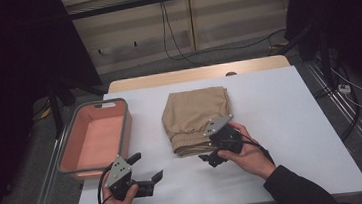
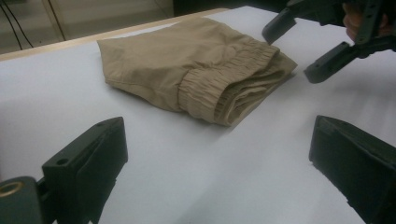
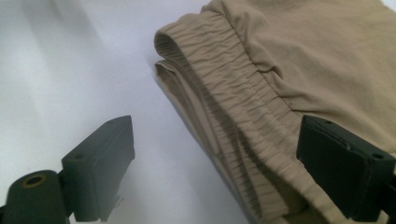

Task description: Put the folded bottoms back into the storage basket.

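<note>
Item: folded tan garment (image 1: 196, 118), elastic waistband toward the lower edge; lies at the centre of the high view on the white table (image 1: 291, 121). In the left gripper view it lies in the upper middle of the frame (image 2: 187, 60); in the right gripper view its gathered waistband runs from top centre to lower right (image 3: 261, 107).

Item: right gripper (image 1: 208, 158), held in a hand just right of centre in the high view, at the garment's lower right corner. Jaws wide apart; one jaw over the waistband, the other over bare table; no grip on the cloth.

Item: left gripper (image 1: 147, 166), lower left of the high view, jaws spread wide, holding nothing, well apart from the garment.

Item: pink bin (image 1: 72, 142), left of frame, on the table's left edge.
</note>
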`<control>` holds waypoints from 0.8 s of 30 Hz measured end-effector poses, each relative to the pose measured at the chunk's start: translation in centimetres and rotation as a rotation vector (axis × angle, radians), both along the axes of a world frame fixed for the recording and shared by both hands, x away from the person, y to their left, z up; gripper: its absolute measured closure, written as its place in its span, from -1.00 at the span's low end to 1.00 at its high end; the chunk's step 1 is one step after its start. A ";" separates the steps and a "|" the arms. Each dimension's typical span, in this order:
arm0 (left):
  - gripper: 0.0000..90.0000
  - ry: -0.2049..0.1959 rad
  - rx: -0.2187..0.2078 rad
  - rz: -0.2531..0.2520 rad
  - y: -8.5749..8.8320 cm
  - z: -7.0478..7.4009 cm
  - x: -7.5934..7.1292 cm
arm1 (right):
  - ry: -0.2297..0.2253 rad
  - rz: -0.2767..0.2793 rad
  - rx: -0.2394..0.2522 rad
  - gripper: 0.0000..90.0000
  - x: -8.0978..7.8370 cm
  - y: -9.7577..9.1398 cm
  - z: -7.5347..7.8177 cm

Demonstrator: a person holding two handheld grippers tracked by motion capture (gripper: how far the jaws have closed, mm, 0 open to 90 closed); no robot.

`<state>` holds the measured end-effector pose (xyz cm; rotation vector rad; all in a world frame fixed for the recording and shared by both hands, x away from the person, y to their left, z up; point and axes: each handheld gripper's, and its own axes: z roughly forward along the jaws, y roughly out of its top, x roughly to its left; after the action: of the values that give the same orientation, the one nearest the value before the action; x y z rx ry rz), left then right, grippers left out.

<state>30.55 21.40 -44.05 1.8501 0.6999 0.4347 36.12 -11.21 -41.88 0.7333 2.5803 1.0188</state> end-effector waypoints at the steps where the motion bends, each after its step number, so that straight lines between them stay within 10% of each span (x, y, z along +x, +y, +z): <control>1: -0.90 0.000 0.001 -0.001 0.0 0.0 0.0 | 0.015 0.013 -0.013 -0.68 0.4 0.1 -0.1; 9: -0.90 0.012 0.005 -0.004 -0.1 -0.1 0.1 | 0.007 0.061 -0.041 -0.48 2.8 0.5 -0.8; 24: -0.90 0.022 0.003 -0.012 0.0 -0.2 0.2 | -0.041 0.158 -0.191 -0.09 2.1 1.9 -2.5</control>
<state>30.72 21.37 -44.21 1.8639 0.7030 0.4086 38.22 -9.33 -44.33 0.4623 2.6863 0.8046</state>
